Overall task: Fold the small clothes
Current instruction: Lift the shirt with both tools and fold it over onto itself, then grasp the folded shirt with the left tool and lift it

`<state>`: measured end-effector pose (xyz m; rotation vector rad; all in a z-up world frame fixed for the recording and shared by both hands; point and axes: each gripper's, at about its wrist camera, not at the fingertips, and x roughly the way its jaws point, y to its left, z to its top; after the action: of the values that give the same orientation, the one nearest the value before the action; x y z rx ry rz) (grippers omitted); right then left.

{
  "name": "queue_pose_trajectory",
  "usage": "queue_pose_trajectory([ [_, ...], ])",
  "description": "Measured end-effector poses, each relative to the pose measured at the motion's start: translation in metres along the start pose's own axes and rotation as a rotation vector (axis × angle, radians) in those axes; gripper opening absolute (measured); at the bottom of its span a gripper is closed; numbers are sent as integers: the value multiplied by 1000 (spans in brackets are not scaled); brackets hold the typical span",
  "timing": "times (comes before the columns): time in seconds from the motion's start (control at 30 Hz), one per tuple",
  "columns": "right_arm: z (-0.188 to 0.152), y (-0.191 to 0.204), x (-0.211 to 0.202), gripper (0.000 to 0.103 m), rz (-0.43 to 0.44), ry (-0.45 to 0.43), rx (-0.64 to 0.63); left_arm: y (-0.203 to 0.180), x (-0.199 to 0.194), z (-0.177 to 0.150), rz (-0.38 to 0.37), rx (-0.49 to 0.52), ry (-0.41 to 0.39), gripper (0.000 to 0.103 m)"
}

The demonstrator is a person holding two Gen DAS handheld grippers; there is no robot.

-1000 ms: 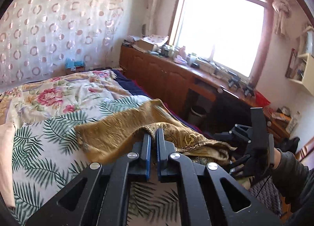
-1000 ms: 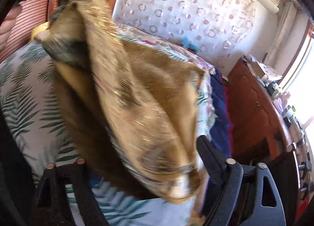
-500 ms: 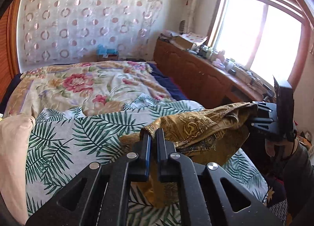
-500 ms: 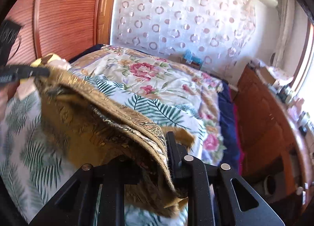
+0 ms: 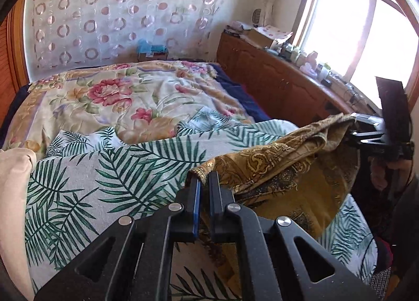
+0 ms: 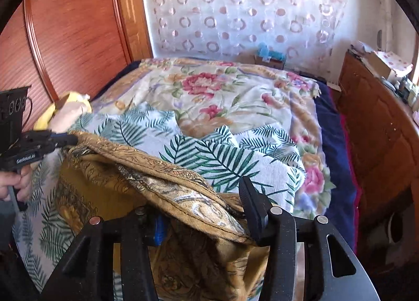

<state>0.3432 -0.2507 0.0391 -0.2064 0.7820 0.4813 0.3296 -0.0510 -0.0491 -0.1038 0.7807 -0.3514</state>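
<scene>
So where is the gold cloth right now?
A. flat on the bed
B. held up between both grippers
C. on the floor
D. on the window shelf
B: the left gripper pinches one end of the cloth, the right gripper holds the other, and it hangs between them over the bed.

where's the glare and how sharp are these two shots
Left wrist view: the window is blown out white, while the tongs and gold cloth look sharp. Right wrist view: even light, no glare; the wooden panel bows from fisheye distortion.
</scene>
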Motion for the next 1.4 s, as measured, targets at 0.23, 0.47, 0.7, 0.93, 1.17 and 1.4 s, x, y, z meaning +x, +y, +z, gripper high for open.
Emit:
queue_pose_trajectory([
  [0.23,14,-24,-26,74,-96,1,-28,5,5,-2,-29,-8,26,9],
  [0.47,-9,-14,-12,74,-74,31,49,-6,-36,8,-76,27,-117,81],
  [0.7,-26,-9,13,74,-112,87,139,3,3,-16,-14,14,75,81],
  [0.93,-29,-19,30,74,-45,112,218,7,28,-33,-73,-60,142,75],
  [1.17,-31,-21,31,50,23,99,225,-1,32,-37,-119,-84,131,57],
  [1.4,-32,-10,21,18,12,46,137,-5,18,-32,-200,-89,103,11],
])
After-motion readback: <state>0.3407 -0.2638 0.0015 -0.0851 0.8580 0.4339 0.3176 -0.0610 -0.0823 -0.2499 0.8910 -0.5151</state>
